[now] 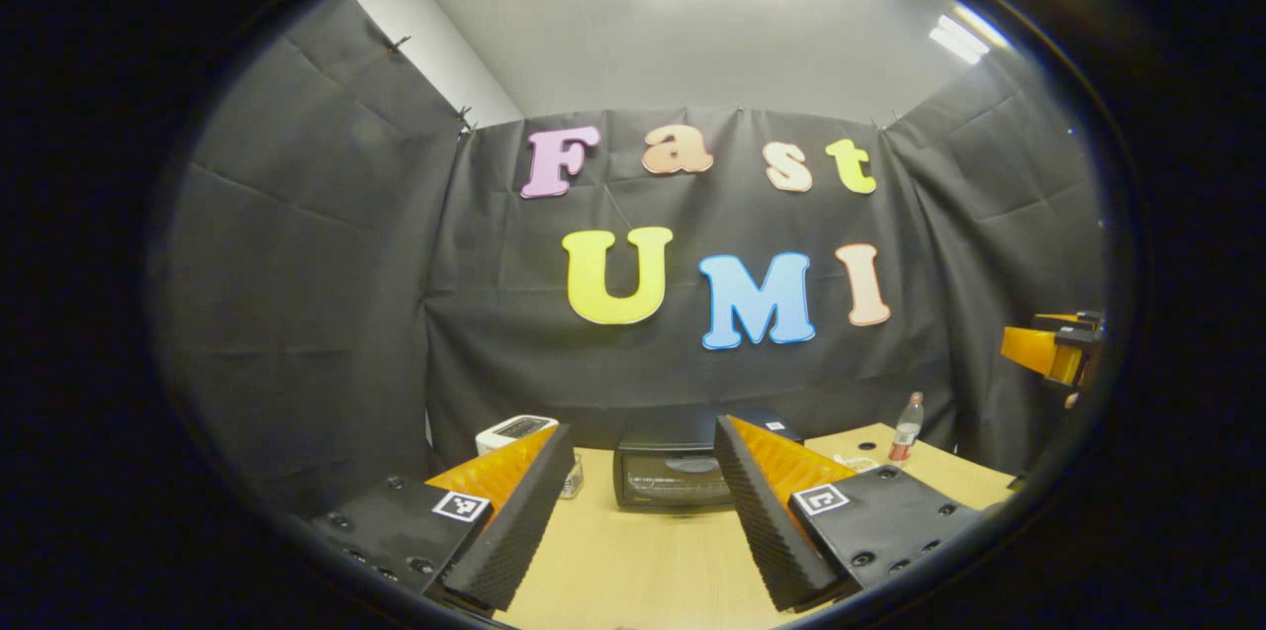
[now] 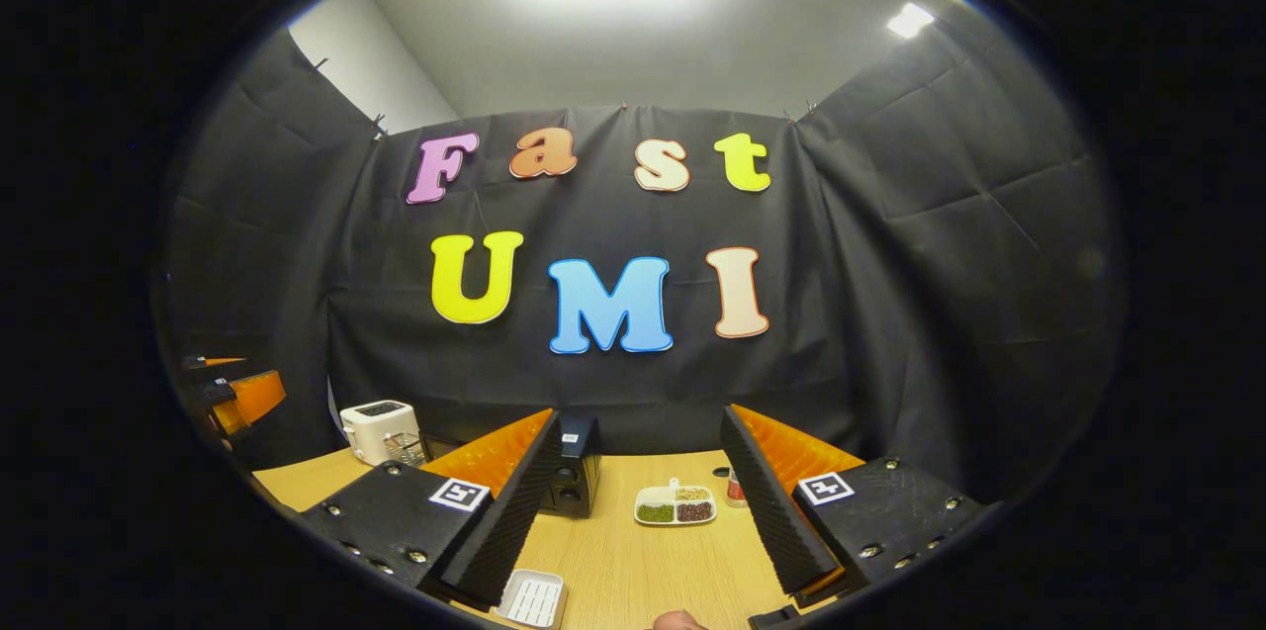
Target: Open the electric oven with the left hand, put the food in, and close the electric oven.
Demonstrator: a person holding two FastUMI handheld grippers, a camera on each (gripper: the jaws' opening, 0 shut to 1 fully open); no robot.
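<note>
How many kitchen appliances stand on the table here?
2: a black electric oven at the back centre and a white toaster to its left. Others may be hidden behind the grippers.

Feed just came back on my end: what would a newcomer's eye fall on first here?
The left tongs stand open in the foreground, framing the dark electric oven at the back of the wooden table, door shut. The right tongs are open too, over a white divided dish of green, yellow and dark food. A white toaster sits at far left.
</note>
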